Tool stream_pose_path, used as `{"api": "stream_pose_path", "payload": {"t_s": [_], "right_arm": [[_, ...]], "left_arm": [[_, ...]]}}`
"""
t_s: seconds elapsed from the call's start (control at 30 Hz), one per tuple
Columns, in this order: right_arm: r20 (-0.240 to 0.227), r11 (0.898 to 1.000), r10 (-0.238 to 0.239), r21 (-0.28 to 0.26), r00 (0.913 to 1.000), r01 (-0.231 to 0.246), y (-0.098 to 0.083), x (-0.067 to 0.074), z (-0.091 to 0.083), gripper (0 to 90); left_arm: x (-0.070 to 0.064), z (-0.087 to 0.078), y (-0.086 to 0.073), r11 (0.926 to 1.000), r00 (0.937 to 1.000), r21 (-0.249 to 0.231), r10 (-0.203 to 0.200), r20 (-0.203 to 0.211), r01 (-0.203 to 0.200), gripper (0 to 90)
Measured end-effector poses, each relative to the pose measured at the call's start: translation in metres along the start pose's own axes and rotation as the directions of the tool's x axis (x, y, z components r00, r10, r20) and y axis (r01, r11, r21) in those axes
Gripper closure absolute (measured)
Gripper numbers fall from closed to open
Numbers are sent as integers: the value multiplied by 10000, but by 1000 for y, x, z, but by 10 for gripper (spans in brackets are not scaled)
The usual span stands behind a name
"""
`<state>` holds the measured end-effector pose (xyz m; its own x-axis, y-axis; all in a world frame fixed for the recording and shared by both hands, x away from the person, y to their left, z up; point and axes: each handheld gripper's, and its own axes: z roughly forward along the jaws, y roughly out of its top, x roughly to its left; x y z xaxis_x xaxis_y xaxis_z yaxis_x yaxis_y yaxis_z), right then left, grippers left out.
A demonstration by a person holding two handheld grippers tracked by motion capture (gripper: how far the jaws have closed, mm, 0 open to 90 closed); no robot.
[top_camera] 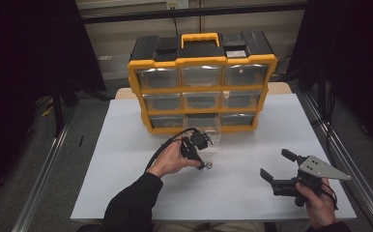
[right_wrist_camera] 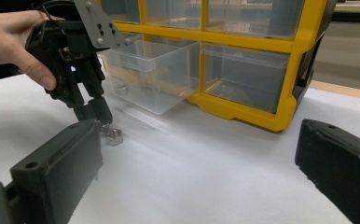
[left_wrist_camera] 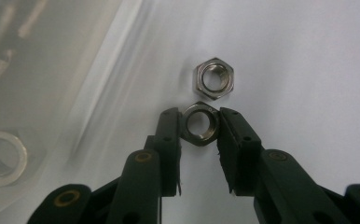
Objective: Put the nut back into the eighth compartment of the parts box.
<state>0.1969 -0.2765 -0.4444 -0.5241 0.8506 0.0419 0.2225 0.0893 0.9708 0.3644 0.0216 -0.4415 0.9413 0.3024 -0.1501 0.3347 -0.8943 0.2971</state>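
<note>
My left gripper (left_wrist_camera: 199, 115) points down at the white table (top_camera: 252, 130), shut on a steel hex nut (left_wrist_camera: 199, 133) that its two pads press from either side. A second hex nut (left_wrist_camera: 213, 79) lies flat on the table just beyond the tips, also visible as the loose nut (top_camera: 208, 165) (right_wrist_camera: 114, 136). From across the table the left gripper (right_wrist_camera: 95, 113) appears with a hand around it, in front of a pulled-out clear drawer (right_wrist_camera: 150, 74). My right gripper (top_camera: 277, 166) (right_wrist_camera: 197, 135) rests low at the right, open and with nothing between its fingers.
A yellow and black drawer organizer (top_camera: 201, 89) stands at the back of the table. Its bottom middle drawer (top_camera: 204, 126) is pulled out, and a nut (left_wrist_camera: 1, 158) shows through its clear wall. A cable (top_camera: 163, 145) trails from the left gripper.
</note>
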Motion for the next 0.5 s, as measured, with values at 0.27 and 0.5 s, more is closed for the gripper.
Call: {"api": "stream_pose_path", "payload": {"t_s": [0.27, 0.5], "right_arm": [[42, 10000, -14, -12, 10000, 14, 0, 0, -2, 7], [39, 10000, 34, -37, 10000, -34, 0, 0, -2, 7]], "left_arm": [[1, -9, -3, 9989, 9995, -445, -154, 271, 166, 701], [5, -19, -6, 9978, 9997, -667, 41, 255, -23, 702]]}}
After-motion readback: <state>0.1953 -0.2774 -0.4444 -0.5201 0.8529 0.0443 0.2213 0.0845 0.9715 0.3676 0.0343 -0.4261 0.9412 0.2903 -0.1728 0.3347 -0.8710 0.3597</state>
